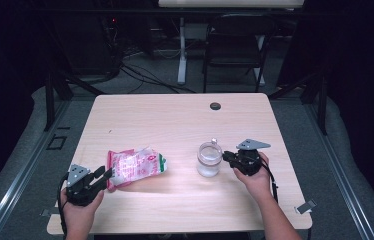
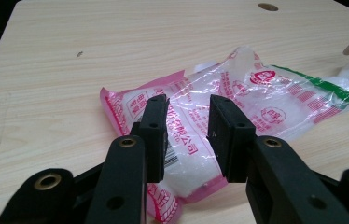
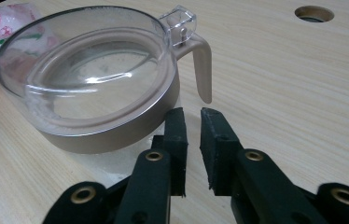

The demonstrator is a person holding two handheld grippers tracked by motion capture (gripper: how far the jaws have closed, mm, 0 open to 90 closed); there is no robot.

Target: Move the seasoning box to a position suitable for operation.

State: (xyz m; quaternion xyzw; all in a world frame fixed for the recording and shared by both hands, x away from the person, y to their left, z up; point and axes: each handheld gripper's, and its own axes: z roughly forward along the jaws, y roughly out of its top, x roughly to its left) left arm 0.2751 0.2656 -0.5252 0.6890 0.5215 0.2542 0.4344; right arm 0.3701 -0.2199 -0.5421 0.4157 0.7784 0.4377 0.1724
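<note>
High view: light wood desk (image 1: 175, 120) in a dark room, grommet hole (image 1: 215, 106) near its far edge, black folding chair (image 1: 235, 47) and cables on the grey floor behind. Pink-and-white plastic bag (image 1: 135, 167) lies flat at lower left of centre, long axis running lower left to upper right, green-striped end pointing right. Clear jar (image 1: 209, 159) with lid stands right of centre. Left gripper (image 1: 106, 174) at lower left, fingers at the bag's near end. Right gripper (image 1: 228, 160) just beside the jar's right side.

Left gripper view: bag (image 2: 238, 98) at centre, fingers (image 2: 156, 135) spread, straddling its pink-edged near corner, not pinching.

Right gripper view: jar (image 3: 88, 79) upper left, transparent lid, taupe rim, handle (image 3: 201, 60) hanging down toward the fingers (image 3: 175, 140), which stand slightly apart just below it, gripping nothing.
</note>
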